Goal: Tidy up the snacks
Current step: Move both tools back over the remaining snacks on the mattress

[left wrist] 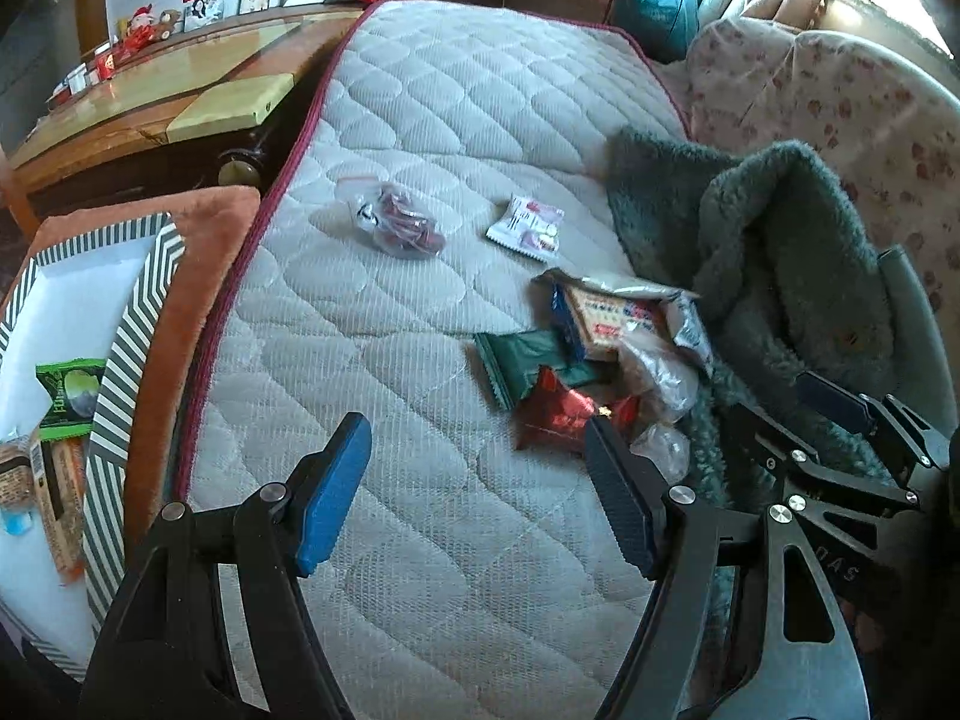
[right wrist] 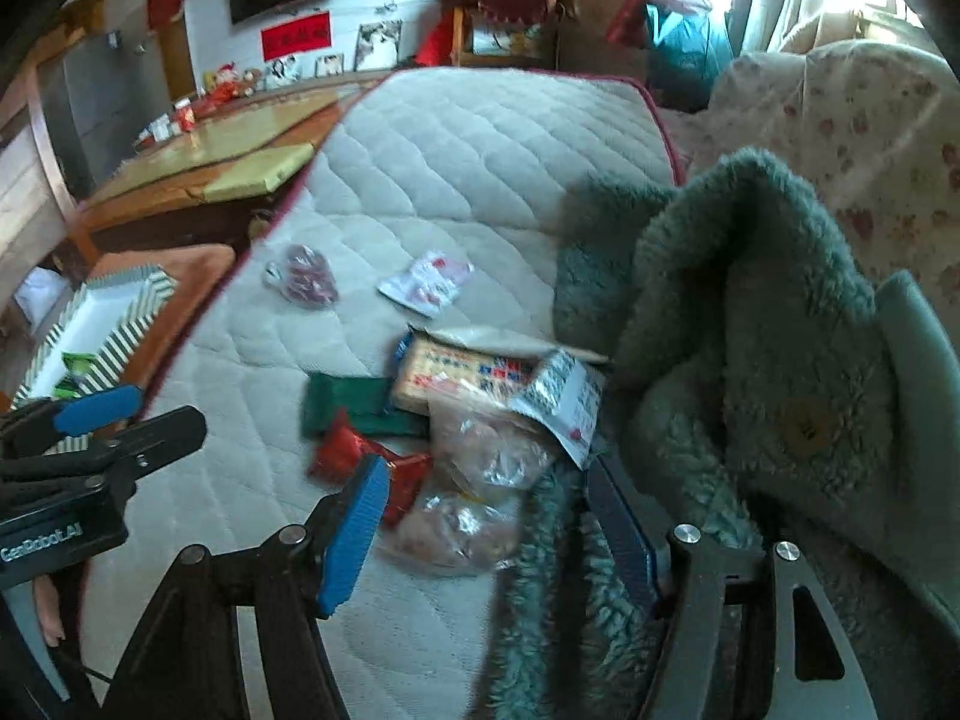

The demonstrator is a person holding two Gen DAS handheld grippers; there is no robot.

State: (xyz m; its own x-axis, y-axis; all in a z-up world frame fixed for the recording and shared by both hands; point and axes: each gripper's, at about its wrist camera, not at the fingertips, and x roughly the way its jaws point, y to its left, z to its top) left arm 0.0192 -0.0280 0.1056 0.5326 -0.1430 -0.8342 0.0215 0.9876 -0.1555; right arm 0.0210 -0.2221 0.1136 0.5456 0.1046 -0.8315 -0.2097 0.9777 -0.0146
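A pile of snacks lies on the quilted mattress: a green packet, a red packet, a printed cracker box and clear bags. Farther off lie a white packet and a clear bag of red sweets. My left gripper hangs open over bare mattress just left of the pile. My right gripper is open above a clear bag and the blanket's edge, with the pads pressing on nothing. A striped box at the left holds a green packet and other snacks.
A fuzzy green blanket is heaped right against the pile, with a floral quilt behind it. The striped box rests on an orange cushion beside the mattress. A wooden table stands beyond it.
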